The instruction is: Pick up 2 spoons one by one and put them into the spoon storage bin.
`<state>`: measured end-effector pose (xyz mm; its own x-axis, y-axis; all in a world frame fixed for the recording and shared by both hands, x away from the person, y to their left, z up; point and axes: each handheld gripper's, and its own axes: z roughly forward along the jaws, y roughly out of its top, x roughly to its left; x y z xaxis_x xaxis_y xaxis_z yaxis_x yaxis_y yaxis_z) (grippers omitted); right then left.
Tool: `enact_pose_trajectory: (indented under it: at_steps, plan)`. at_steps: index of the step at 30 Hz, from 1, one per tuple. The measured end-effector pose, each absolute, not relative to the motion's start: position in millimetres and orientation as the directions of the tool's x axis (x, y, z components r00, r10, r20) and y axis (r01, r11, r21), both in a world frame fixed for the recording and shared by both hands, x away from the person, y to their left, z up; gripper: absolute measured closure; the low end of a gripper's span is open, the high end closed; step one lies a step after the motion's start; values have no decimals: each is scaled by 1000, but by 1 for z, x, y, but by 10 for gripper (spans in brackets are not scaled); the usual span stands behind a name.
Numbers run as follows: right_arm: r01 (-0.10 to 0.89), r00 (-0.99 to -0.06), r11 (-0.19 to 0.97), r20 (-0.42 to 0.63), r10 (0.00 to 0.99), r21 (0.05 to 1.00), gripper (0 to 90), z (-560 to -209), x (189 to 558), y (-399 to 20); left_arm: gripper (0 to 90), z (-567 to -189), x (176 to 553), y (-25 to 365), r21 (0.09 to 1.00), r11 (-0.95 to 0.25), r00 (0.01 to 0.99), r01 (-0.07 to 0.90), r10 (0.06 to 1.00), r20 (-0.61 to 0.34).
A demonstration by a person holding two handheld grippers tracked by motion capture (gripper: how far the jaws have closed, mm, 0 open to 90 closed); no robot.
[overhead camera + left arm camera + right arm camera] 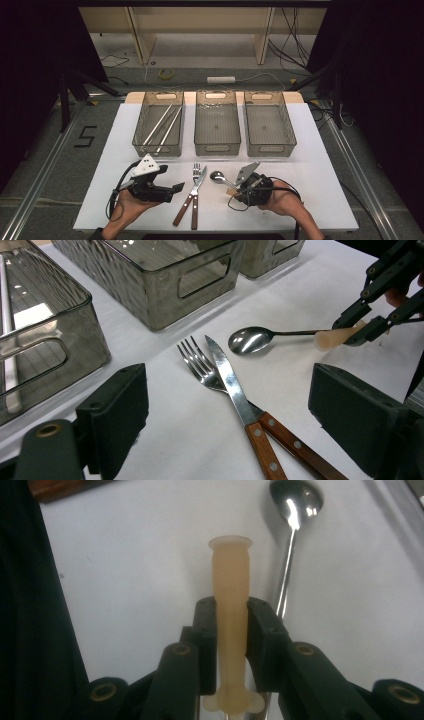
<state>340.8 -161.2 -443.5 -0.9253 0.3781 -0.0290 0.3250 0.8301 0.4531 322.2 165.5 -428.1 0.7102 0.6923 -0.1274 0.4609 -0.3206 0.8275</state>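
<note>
Two jaws of my right gripper (pixel 231 625) clamped on a pale beige peg (pixel 230 605), which pokes forward past the tips. Spoon (pixel 292 525) lies just beside it on the white table (pixel 125 580). Left gripper (pixel 227 415) wide, over fork (pixel 197 365) and knife (pixel 227 380).

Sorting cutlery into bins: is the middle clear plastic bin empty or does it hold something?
Empty. The middle clear plastic bin shows only its bare bottom in the high view, while the left clear bin holds pale chopsticks.
</note>
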Motion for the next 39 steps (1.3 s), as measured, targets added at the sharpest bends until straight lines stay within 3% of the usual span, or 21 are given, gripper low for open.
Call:
enact_pose_trajectory:
  at_steps: [19, 39]
  plan:
    - [435, -847, 629, 56, 528, 644, 769, -416, 362, -184, 156, -426, 321, 167, 844, -285, 703, 455, 696, -144]
    - [451, -758, 458, 57, 650, 766, 767, -369, 432, -162, 154, -423, 318, 173, 889, -227, 695, 399, 707, -131]
